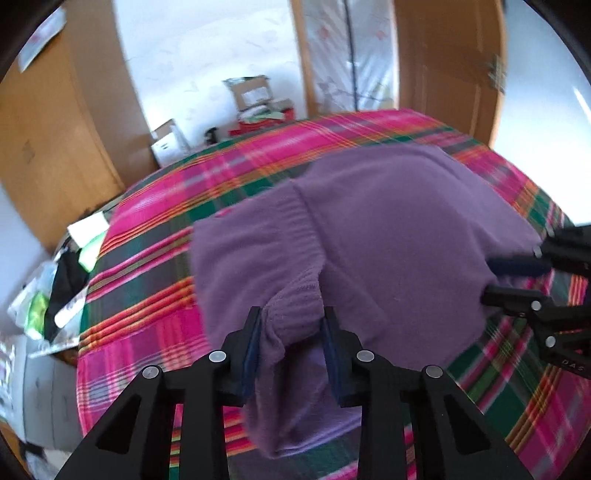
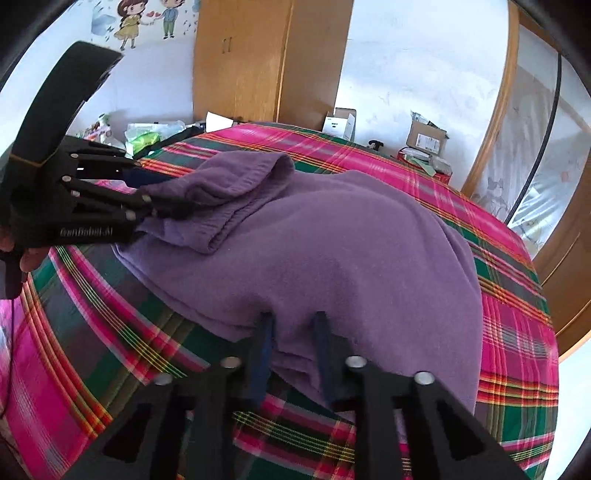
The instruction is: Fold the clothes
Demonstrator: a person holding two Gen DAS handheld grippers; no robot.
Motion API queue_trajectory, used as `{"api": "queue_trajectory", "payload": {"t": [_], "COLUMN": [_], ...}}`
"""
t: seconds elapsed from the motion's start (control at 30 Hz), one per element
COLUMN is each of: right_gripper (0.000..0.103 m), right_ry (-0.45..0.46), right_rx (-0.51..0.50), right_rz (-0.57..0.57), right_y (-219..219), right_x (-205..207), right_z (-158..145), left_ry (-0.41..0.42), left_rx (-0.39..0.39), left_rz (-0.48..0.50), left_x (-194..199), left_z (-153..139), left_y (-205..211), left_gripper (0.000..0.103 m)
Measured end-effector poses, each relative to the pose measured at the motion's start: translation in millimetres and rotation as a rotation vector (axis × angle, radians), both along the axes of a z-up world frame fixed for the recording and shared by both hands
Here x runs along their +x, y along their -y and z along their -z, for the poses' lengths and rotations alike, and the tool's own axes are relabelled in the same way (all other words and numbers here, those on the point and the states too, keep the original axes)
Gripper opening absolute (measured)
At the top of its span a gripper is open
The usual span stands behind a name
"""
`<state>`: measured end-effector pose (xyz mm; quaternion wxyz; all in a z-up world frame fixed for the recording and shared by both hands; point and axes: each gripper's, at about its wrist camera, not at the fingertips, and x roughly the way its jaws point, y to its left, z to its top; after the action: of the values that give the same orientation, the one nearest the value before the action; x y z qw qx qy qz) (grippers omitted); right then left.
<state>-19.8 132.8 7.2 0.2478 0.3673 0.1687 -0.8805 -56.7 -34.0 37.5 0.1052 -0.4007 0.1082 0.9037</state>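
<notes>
left claw (image 1: pixel 291 332) pinches purple sweater (image 1: pixel 388 221) cuff; wall stickers (image 2: pixel 147 22) right-view only

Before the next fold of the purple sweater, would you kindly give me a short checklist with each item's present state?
1. Left tool has fabric between its fingers: ok, the ribbed cuff sits bunched there.
2. Right tool has fabric between its fingers: ok, an edge of the purple sweater fills the gap.
3. Both grips firm enough to lift: cannot tell.
4. Sweater lying flat: not ok, it is rumpled, with the sleeve doubled over the body.
5. Plaid bedspread free around the sweater: ok, only bare cloth shows beside it.
6. Tools apart from each other: ok, they hold opposite ends.
</notes>
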Motion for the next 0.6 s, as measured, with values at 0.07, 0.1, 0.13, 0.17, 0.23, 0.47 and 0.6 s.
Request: {"api": "queue_trajectory", "payload": {"t": [0.07, 0.1, 0.13, 0.17, 0.23, 0.47, 0.6], "right_gripper": [0.01, 0.009, 0.009, 0.008, 0.008, 0.005, 0.005], "right_ry": [0.0, -0.001, -0.002, -0.003, 0.008, -0.048, -0.109], "right_rx": [-0.023, -0.034, -0.048, -0.062, -0.114, -0.225, -0.26], "right_rz": [0.008, 0.012, 0.02, 0.028, 0.052, 0.142, 0.19], "right_y": [-2, -3, -4, -5, -13, -34, -43], "right_x": [0, 1, 0, -1, -3, -5, -1], "right_z": [-3, -5, -7, -10, -16, -47, -67], "left_ry": [-0.007, -0.013, -0.019, -0.026, -0.037, -0.059, -0.07], "left_rx": [0.026, 0.031, 0.037, 0.046, 0.07, 0.147, 0.225], "left_rz": [-0.038, -0.058, -0.077, -0.097, -0.133, -0.227, -0.231], "left_x": [-1, -2, -3, -3, -4, 3, 16], "left_z": [-3, -4, -6, -8, -13, -24, -31], "left_y": [14, 20, 26, 33, 48, 87, 96], "left_gripper": [0.031, 0.03, 0.03, 0.03, 0.03, 0.03, 0.029]}}
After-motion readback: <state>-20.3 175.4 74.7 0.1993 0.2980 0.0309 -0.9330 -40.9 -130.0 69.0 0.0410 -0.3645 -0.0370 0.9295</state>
